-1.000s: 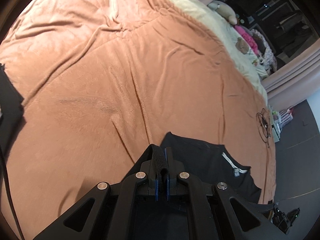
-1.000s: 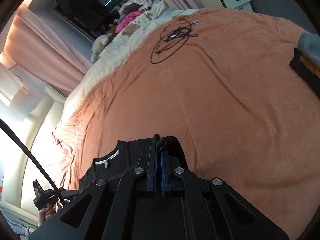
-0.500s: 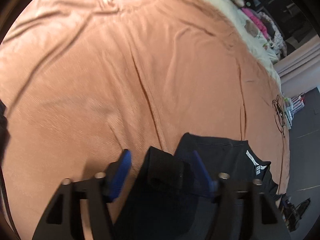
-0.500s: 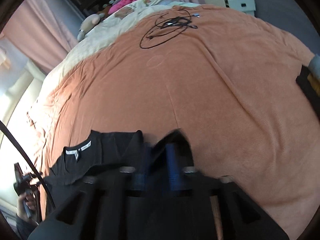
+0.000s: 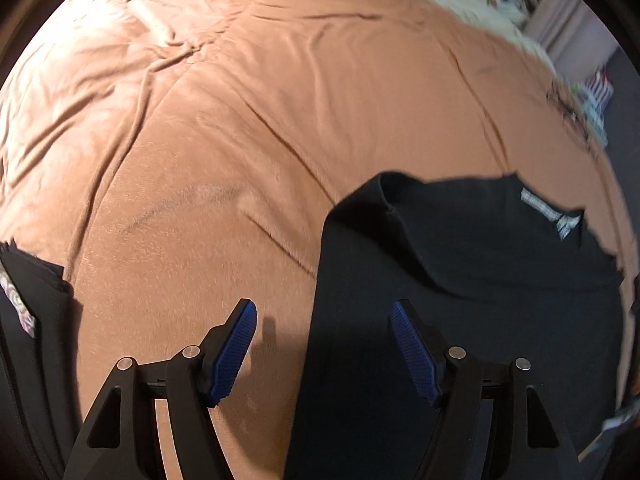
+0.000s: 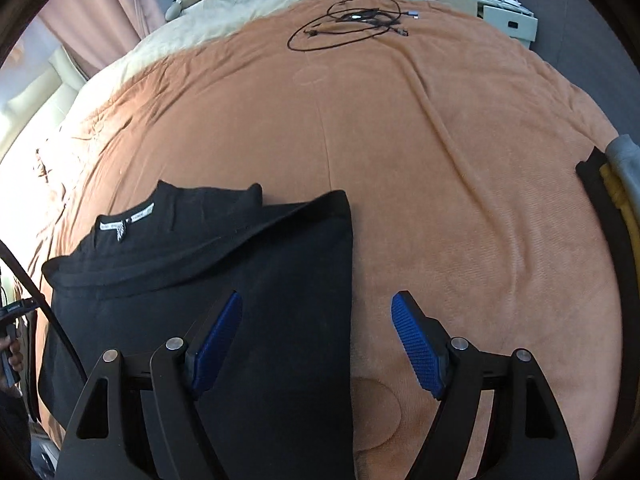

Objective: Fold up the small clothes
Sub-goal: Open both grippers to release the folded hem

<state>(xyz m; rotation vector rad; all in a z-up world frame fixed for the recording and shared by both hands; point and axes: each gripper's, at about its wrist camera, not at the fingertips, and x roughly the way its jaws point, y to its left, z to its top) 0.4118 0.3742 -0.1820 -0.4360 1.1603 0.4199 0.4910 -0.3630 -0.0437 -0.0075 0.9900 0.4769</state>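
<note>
Firstly, bed with orange-brown blanket (image 6: 420, 168), creased, filling both views. Black shirt (image 6: 208, 264) lying flat on the blanket, side folded inward, white neck label showing. Left claw (image 5: 324, 344): fingers apart, clamping nothing, poised over the shirt's edge. Right claw (image 6: 316, 336): jaws opening, nothing pressed between them, shirt's folded edge below. Stacked clothes (image 6: 616, 208) at the blanket's right edge. Black cables (image 6: 352, 24) coiled at the far end.
</note>
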